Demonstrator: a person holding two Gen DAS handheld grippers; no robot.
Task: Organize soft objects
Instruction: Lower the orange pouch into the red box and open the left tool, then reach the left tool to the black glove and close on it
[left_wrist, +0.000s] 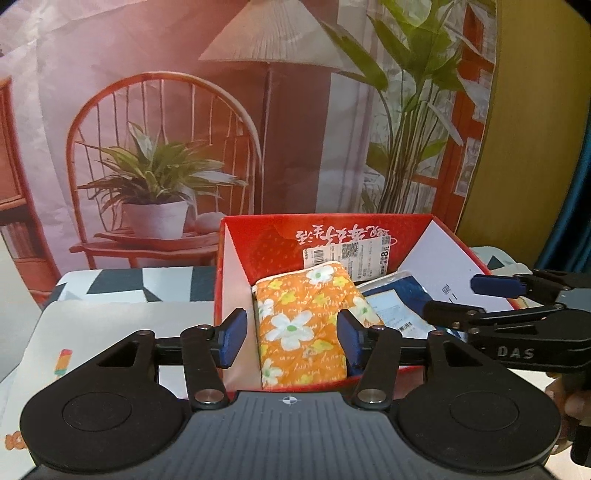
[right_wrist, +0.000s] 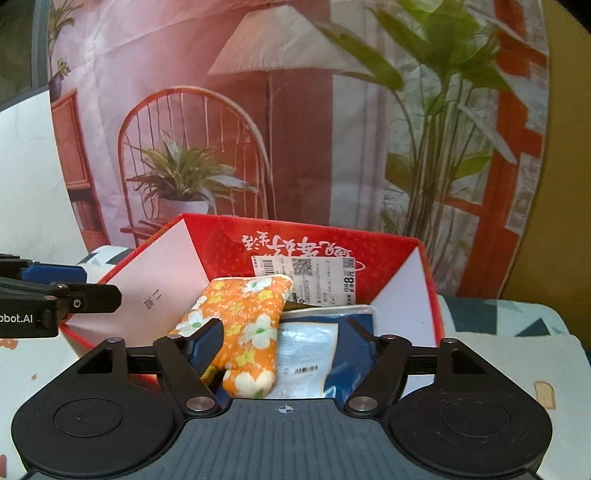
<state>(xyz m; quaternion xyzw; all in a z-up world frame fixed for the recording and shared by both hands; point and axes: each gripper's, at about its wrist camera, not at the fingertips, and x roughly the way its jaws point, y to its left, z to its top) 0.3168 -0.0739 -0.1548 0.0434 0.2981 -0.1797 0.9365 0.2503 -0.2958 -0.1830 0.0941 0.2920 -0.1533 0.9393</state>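
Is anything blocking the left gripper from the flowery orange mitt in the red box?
Nothing visible does. The left gripper is open just in front of the orange floral oven mitt, which lies in the red box beside a blue packet.

Each camera sits just behind its own tongs and looks forward and slightly down along them, close to the open red box (left_wrist: 413, 221) on the worktop (left_wrist: 110, 317). The left wrist view meets the box from its left near side, the right wrist view from its right near side. Both share the box, the orange floral mitt (left_wrist: 306, 325) inside, and the printed backdrop (left_wrist: 166, 110); each catches the other tongs at its edge.
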